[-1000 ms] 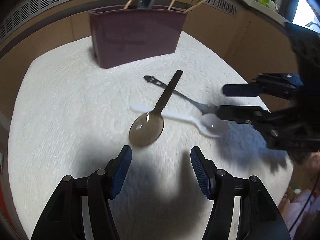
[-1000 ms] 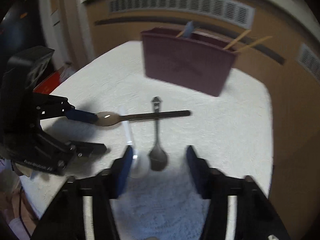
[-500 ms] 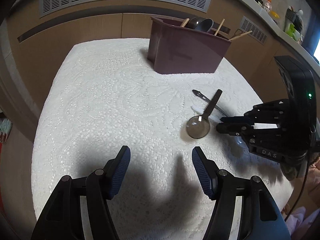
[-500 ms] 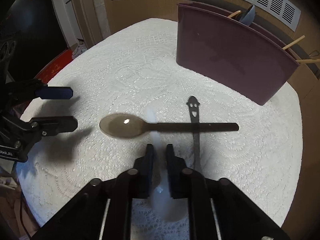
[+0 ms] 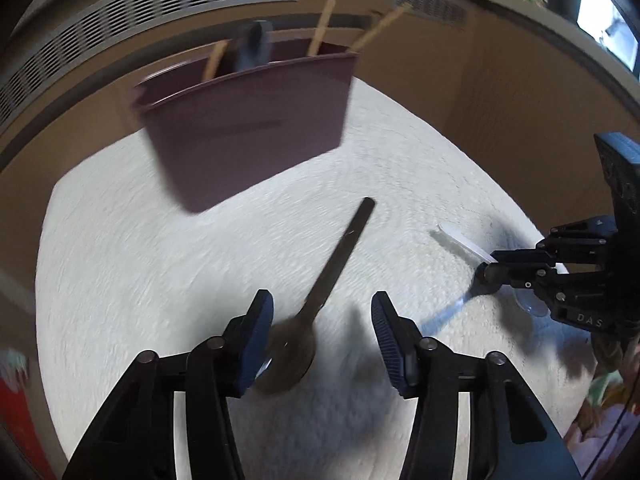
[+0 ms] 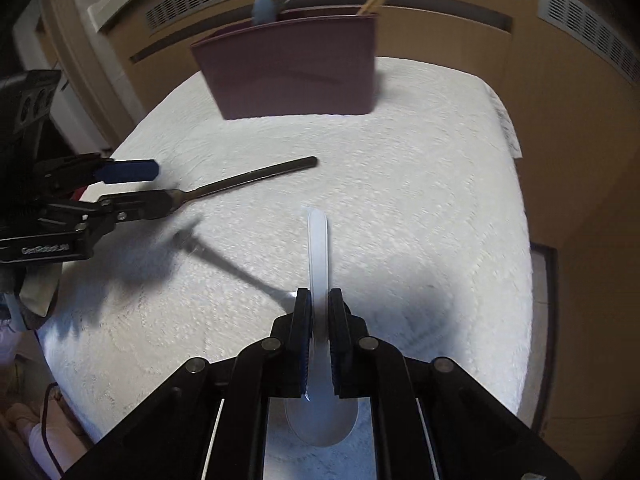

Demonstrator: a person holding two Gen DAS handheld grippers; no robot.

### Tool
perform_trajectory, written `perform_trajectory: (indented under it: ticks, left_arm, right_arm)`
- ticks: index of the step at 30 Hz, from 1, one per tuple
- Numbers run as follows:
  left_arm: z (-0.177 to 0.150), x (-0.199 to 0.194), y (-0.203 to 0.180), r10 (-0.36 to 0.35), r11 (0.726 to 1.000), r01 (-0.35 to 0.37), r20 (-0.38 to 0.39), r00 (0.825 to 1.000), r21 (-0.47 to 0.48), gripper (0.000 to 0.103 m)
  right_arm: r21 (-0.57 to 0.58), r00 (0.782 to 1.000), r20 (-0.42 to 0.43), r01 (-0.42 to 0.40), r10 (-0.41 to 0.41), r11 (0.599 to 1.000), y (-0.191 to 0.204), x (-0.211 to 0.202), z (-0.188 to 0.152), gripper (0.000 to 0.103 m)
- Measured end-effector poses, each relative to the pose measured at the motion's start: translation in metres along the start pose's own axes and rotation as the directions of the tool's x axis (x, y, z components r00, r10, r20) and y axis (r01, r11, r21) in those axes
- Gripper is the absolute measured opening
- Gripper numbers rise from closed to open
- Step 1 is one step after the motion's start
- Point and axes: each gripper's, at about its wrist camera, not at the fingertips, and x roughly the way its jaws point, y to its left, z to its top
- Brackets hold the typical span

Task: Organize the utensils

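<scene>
1. right gripper [image 6: 319,312] angled steeply down, clamped tight on white plastic spoon [image 6: 318,264]; handle pointing ahead toward maroon holder [image 6: 292,72], bowl behind the pads.
2. left gripper [image 5: 322,320] angled down, jaws apart and just been closing; brown spoon [image 5: 320,300] bowl between them, grip not clear through blur.
3. metal spoon [image 6: 224,260] flat on white cloth [image 6: 420,200].

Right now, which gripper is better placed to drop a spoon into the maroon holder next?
The right gripper. It is already shut on the white spoon, whose handle points toward the maroon holder. The left gripper, whose jaws have just been closing, only straddles the dark spoon, not yet gripping it.
</scene>
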Motion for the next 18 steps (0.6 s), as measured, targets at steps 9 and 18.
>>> perform_trajectory:
  ticks: [9, 18]
  left_arm:
    - [0.041, 0.057, -0.02, 0.045, 0.992, -0.022, -0.192, 0.98, 0.122, 0.026]
    - [-0.009, 0.019, -0.002, 0.067, 0.997, -0.076, -0.237, 0.969, -0.026, 0.02]
  right_arm:
    - [0.027, 0.997, 0.042, -0.058, 0.057, 0.998, -0.004, 0.0, -0.005, 0.008]
    - [-0.016, 0.998, 0.035, -0.058, 0.059, 0.998, -0.002, 0.002, -0.002, 0.011]
